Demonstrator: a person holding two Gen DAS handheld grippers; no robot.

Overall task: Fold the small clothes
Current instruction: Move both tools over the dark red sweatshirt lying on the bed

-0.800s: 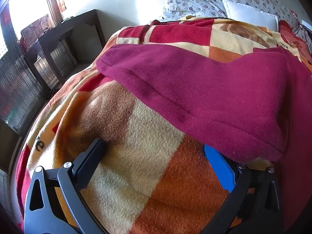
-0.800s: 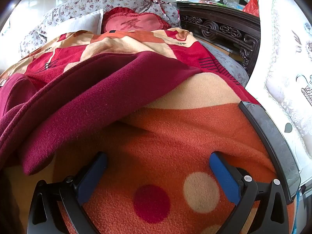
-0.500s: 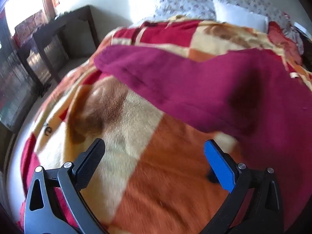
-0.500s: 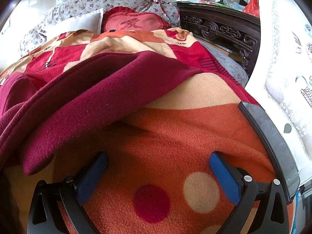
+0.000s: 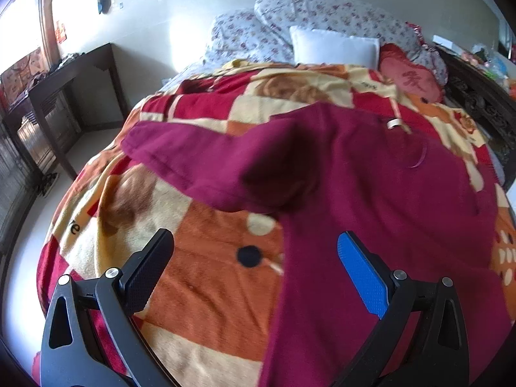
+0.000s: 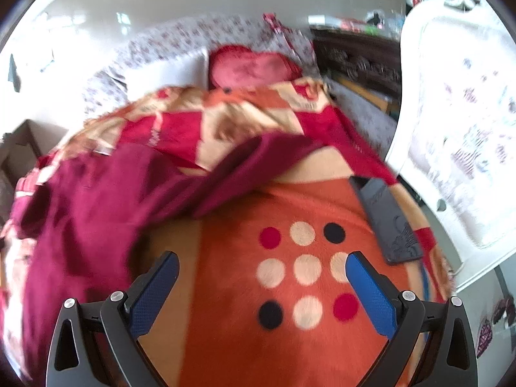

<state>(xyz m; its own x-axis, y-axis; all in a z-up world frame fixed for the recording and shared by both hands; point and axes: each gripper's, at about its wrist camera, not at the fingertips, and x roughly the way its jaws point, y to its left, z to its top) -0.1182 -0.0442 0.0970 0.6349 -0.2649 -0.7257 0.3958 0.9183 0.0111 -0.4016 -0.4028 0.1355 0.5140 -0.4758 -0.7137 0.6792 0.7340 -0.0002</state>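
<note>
Both grippers stand wide open with nothing between their pads. The left gripper (image 5: 254, 251) hangs above the blanket (image 5: 206, 290), tilted down toward it; its black pad is over an orange square, and its blue pad is over the near edge of the maroon garment (image 5: 387, 200). The right gripper (image 6: 262, 274) hangs over a patch of the blanket (image 6: 232, 322) printed with red, cream and black dots, its two blue pads clear of any cloth.

The garment lies spread on the blanket, not folded flat. In the left view one sleeve (image 5: 180, 151) reaches out to the left of the body, a dark fold sits where it joins, and a pale tag (image 5: 394, 124) shows near the collar. In the right view the garment (image 6: 90, 213) fills the left side of the blanket, and another sleeve (image 6: 254, 164) runs up and to the right across it; this view is blurred.

Right of the dots on the blanket lies a dark flat case (image 6: 387, 219), close to the blanket's edge. Beyond the blanket's far end are a white pillow (image 5: 335, 46), floral pillows (image 5: 251, 32) and a red cushion (image 5: 412, 77). Left of the blanket stands a dark table (image 5: 64, 77); right of it, a white chair (image 6: 458, 129).
</note>
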